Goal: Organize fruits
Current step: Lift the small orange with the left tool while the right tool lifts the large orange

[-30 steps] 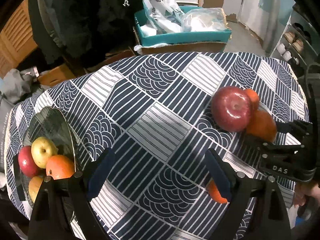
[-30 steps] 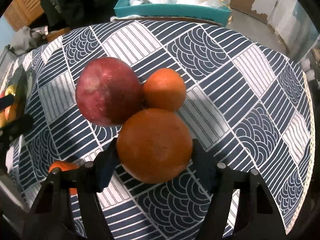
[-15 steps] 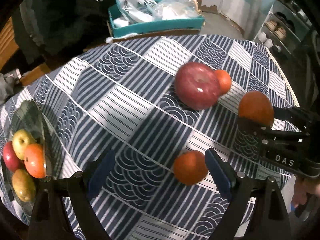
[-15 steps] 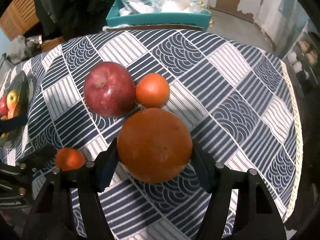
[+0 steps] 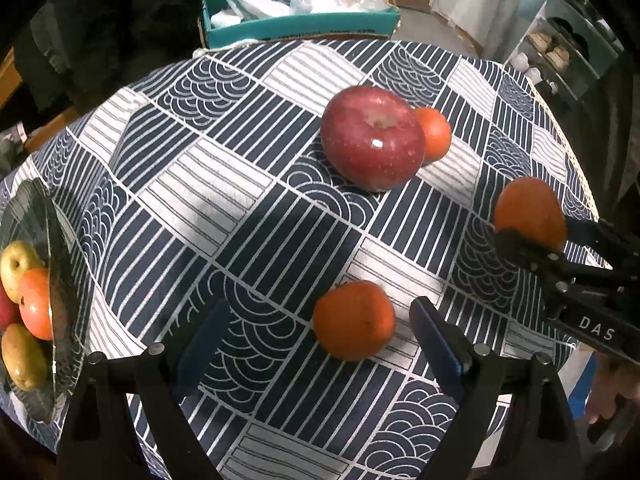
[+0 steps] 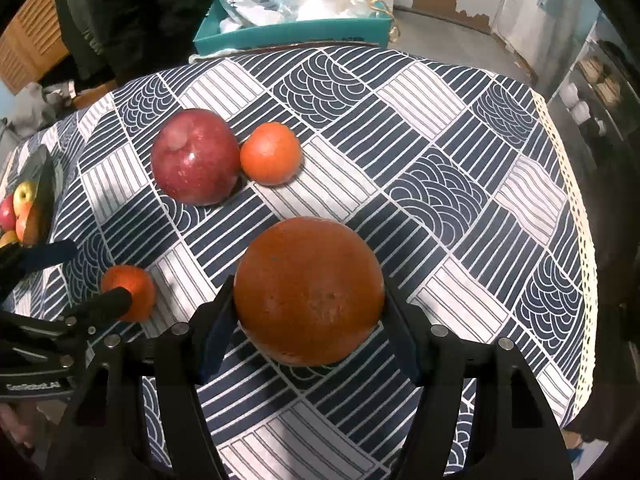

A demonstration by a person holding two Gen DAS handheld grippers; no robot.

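Navy-and-white patterned cloth (image 5: 248,216) covers the round table, with a teal box of plastic bags (image 5: 300,20) behind it on the far side. At the far left edge sits the clear glass bowl (image 5: 60,280), already loaded with a yellow-green apple (image 5: 16,264), an orange fruit (image 5: 36,304) and other pieces, so it reads as the collecting place. Just right of it hangs the left gripper (image 5: 320,344), its blue-padded jaws spread wide and empty; a second ago the small loose tangerine (image 5: 354,320) only peeked out behind the right-hand pad, and now it lies on the cloth between the two pads, nearer the right-hand one, touched by neither. That suggests this gripper has lined itself up for the next pick and needs only to drop and close. Further back, the big red apple (image 5: 372,136) rests against a second small tangerine (image 5: 434,134), both untouched. Furthest right, the right gripper (image 6: 308,296) pinches the large round orange (image 6: 308,292), both pads pressed to its flanks; a second ago this orange sat against the apple and tangerine, and now it is clear of them and seemingly above the cloth. My reading is that the orange is bound for the bowl, leaving three fruits still on the table
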